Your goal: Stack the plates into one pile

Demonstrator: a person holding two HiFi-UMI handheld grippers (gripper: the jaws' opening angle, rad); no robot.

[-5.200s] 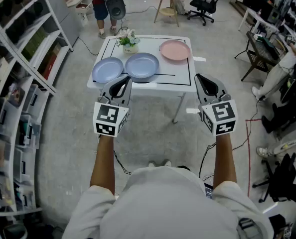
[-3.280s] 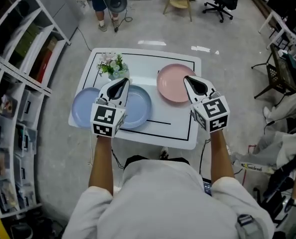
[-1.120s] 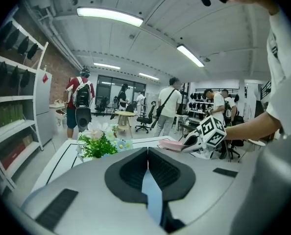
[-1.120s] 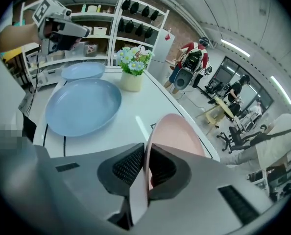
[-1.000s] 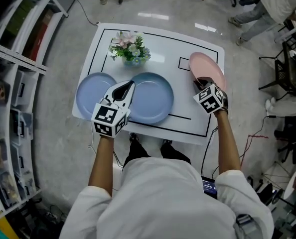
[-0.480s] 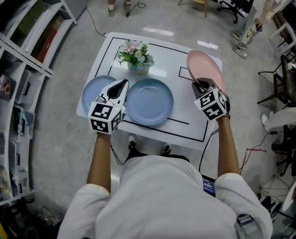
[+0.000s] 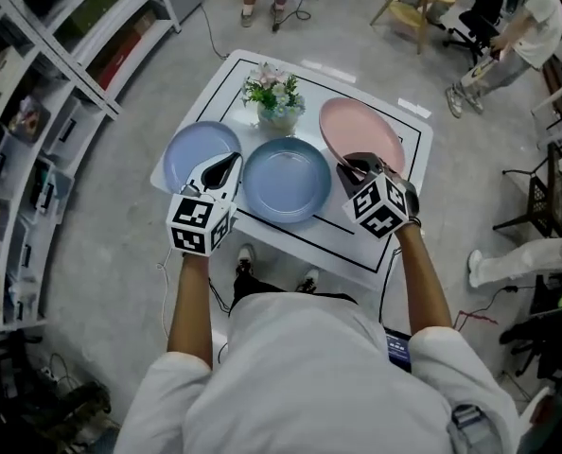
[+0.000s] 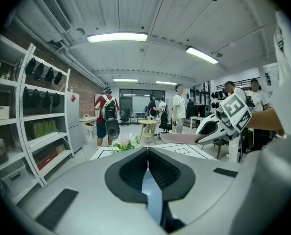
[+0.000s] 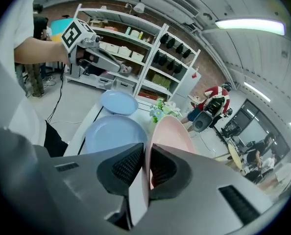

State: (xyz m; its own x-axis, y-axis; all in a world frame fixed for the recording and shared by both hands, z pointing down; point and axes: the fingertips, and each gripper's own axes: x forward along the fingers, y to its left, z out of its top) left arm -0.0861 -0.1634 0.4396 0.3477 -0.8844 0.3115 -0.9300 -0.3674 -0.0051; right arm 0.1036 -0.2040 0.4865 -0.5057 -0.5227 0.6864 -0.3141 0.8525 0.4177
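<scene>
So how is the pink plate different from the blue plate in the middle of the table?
Colour: the pink plate is pink, the middle blue plate pale blue. Pose: the pink plate is pinched by its near rim in the right gripper and raised at that edge, while the middle blue plate lies flat on the table, untouched. Both are round, shallow and look similar in size.

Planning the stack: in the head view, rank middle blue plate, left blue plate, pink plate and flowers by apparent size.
1. Middle blue plate and pink plate: alike; pink is tilted, so unsure.
2. Left blue plate.
3. Flowers.
</scene>
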